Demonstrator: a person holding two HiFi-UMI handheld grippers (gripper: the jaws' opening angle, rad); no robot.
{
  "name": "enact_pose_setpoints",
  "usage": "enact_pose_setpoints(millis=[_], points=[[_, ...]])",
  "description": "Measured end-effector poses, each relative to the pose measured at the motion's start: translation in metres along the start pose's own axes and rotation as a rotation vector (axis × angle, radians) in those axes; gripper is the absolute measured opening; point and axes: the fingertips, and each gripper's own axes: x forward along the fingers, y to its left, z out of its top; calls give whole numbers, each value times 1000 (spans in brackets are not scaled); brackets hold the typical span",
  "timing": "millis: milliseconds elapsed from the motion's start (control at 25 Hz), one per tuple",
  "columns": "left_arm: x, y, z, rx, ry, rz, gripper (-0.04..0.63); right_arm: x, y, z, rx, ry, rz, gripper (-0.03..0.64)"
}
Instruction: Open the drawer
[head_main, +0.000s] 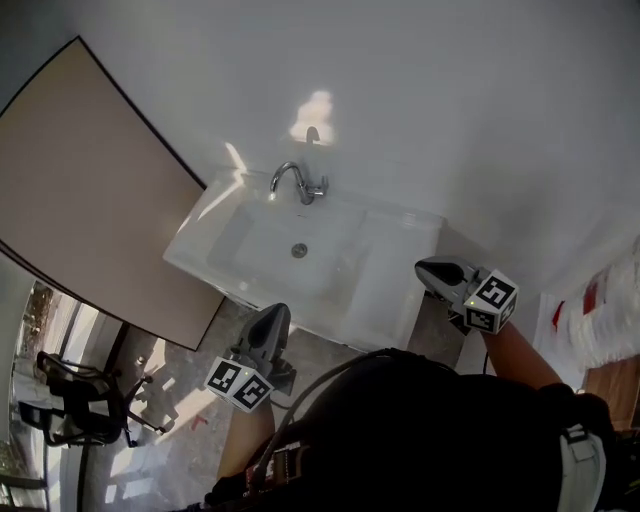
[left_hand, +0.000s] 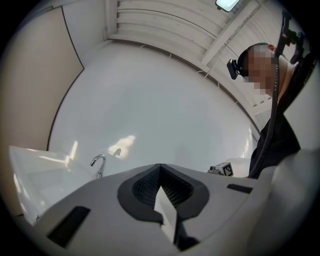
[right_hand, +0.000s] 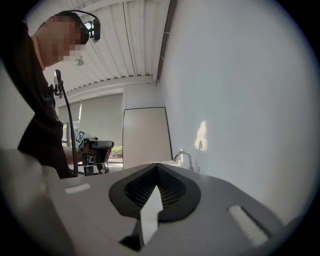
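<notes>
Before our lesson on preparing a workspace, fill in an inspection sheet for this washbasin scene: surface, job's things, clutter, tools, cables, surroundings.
Surface: white sink, its basin bare, drain in the middle, faucet at the back.
Job's things: drawer not seen in any view.
Clutter: nothing seen.
Tools: left tool is by the sink's front edge, jaws together, nothing between them. Right tool is at the sink's right end, jaws together, nothing between them.
Cables: a dark cable loops across the person's chest.
Surroundings: white wall behind the sink. Beige panel on the left. What looks like a dark chair on the floor, lower left. White bundle at far right.
</notes>
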Motion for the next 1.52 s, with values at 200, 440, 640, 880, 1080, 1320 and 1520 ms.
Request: enact_pose_setpoints(millis=[200,440,640,880,1080,1320,1520], points=[[-15,-46,-31,-22,-37,169,-8,1,-9,1,-31,-2,191,-3],[-54,-72,-58,-35,-59,361,-8,18,11,-18,-29,27,372,-4],[-96,-70,-68,-58,-82,499,-8,39,49,-34,-22,60,500,-3],[-139,-58,-92,-91,-89,544,-8,63,104,-58,-31,113,585,-3],[-181,-40,-105,-107,-83,544,-8,82,158,-75,-39,159,602,-3],[-237,-13,-132,-133,-42,499,-8,105,232,-107,-41,221,583,-3],[-271,3,-172,-160,31,455,-8,118,273,-138,-29,261,533,-4]])
